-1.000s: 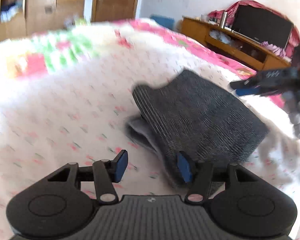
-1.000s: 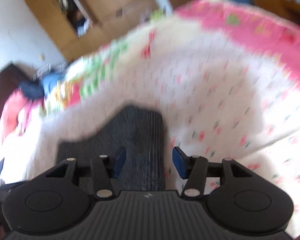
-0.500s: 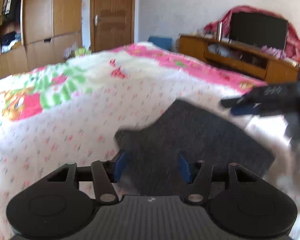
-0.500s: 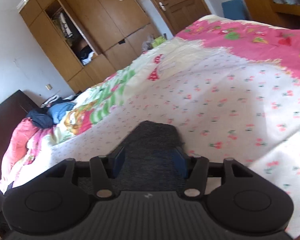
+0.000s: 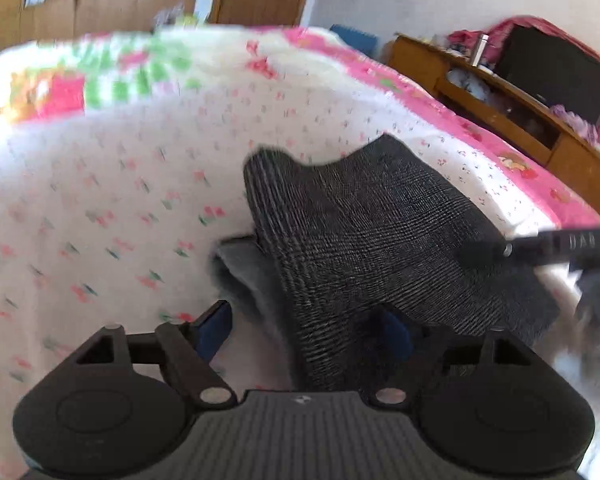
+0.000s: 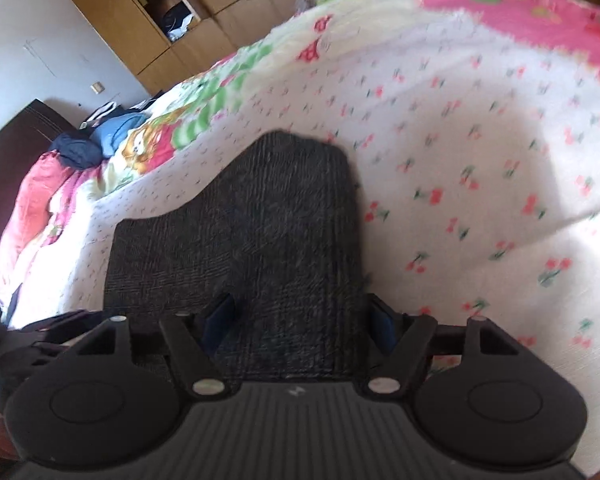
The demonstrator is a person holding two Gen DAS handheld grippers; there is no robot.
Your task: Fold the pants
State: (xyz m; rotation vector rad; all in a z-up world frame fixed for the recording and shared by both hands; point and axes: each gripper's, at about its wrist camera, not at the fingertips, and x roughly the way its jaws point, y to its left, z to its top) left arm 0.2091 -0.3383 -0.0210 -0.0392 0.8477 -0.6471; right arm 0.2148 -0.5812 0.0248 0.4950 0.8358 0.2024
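Left two-finger black tongs with blue pads (image 5: 302, 330): spread wide, nothing clamped, near edge of the folded dark grey knitted pants (image 5: 380, 240) lying between the pads. Right blue-padded black tongs (image 6: 300, 320): likewise parted, straddling the near end of the same bundle (image 6: 260, 240), no pinch visible. Ahead of both: pants folded into a thick stack, resting on the white cherry-print bedspread (image 5: 120, 200); paler grey layer (image 5: 244, 276) peeking from under the top fold, just ahead of the left pads. Right tongs also visible off to the right in the left view as a black finger (image 5: 540, 244) over the far corner of the stack.

Against half a second ago: left view lower and nearer, ribbed side of the fold and that paler layer back in sight; right view tilted downward, more of the stack exposed; jaws as wide as before.

Farther out: pink floral border (image 6: 540, 20), brown wooden wardrobe (image 6: 180, 20), wooden TV stand (image 5: 500, 100) beyond the bed.
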